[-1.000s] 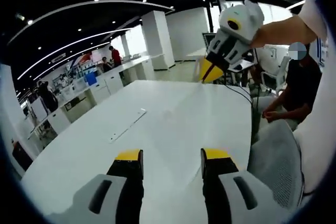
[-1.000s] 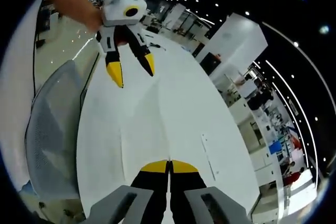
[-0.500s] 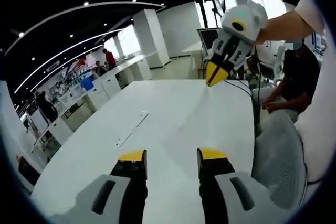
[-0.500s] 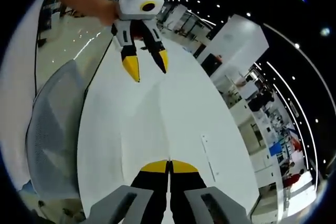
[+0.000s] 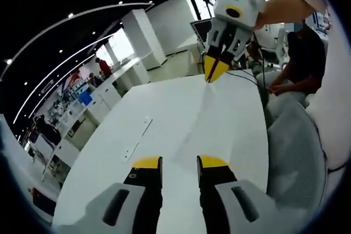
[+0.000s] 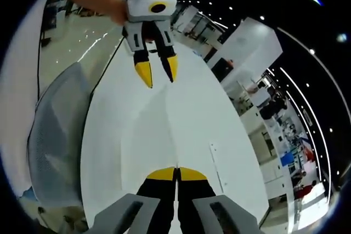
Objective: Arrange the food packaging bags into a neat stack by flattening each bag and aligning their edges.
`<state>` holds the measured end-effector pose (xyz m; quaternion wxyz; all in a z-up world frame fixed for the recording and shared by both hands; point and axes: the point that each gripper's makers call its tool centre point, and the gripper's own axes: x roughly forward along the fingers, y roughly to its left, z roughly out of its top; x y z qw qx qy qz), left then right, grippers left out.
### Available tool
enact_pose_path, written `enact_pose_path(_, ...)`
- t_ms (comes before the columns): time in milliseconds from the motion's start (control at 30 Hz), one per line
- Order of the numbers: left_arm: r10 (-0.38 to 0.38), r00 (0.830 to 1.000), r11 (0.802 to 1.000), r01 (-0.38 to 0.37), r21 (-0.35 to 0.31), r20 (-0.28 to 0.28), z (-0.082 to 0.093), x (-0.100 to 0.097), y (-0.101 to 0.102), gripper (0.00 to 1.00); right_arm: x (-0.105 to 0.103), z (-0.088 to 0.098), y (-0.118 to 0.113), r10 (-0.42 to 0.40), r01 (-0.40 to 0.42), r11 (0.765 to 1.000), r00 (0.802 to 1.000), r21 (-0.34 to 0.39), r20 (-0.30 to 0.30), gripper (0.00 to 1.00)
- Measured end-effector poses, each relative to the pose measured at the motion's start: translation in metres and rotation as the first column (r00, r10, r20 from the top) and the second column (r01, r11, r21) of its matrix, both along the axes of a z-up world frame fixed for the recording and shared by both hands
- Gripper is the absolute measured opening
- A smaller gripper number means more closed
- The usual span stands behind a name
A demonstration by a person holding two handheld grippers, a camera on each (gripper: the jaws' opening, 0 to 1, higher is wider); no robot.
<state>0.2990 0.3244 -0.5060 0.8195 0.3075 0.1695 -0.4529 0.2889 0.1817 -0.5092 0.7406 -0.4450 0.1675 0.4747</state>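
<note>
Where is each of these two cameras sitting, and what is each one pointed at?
Left gripper view: rides on the left tool, jaws slightly apart, looking along the white table toward office desks; the right tool and a forearm enter at upper right.
Right gripper view: rides on the right tool, jaws closed, looking down the table's length; the left tool hangs at top.
Shared: the table, its inset strip, a mesh chair.

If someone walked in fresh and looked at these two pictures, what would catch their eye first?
Probably the long white table, running bare ahead of both grippers. Next, each gripper hanging over its far end in the other's view: the right gripper, yellow tips together, and the left gripper, tips apart. A grey mesh chair stands beside the table.
</note>
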Motion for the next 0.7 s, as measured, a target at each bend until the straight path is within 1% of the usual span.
enact_pose_path(133,-0.024,1.0,0.999,0.024,0.023,0.009,0.003,-0.002,-0.005,0.2,-0.001,-0.001,0.001,0.004,-0.004,1.0,1.0,-0.003,0.002,0.0)
enact_pose_path(300,-0.078,0.997,0.993,0.076,0.096,0.026,0.003,-0.006,-0.013,0.16,-0.004,-0.001,0.001,0.005,-0.005,1.0,1.0,-0.003,0.002,0.0)
enact_pose_path(333,-0.09,0.995,0.99,0.086,0.112,0.036,0.004,-0.006,-0.015,0.15,-0.004,-0.001,0.002,0.006,-0.006,1.0,1.0,-0.003,0.002,0.0)
enact_pose_path(467,-0.115,0.993,0.983,0.109,0.145,0.029,0.002,-0.007,-0.017,0.15,-0.005,0.0,0.002,0.007,-0.007,1.0,1.0,-0.003,0.005,0.0)
enact_pose_path(567,-0.144,0.989,0.973,0.138,0.183,0.022,-0.002,-0.009,-0.018,0.13,-0.006,0.0,0.002,0.008,-0.008,1.0,1.0,-0.004,0.005,0.0)
enact_pose_path(700,-0.164,0.986,0.966,0.156,0.206,0.026,-0.003,-0.009,-0.018,0.11,-0.007,0.0,0.001,0.009,-0.009,1.0,1.0,-0.006,0.006,0.0)
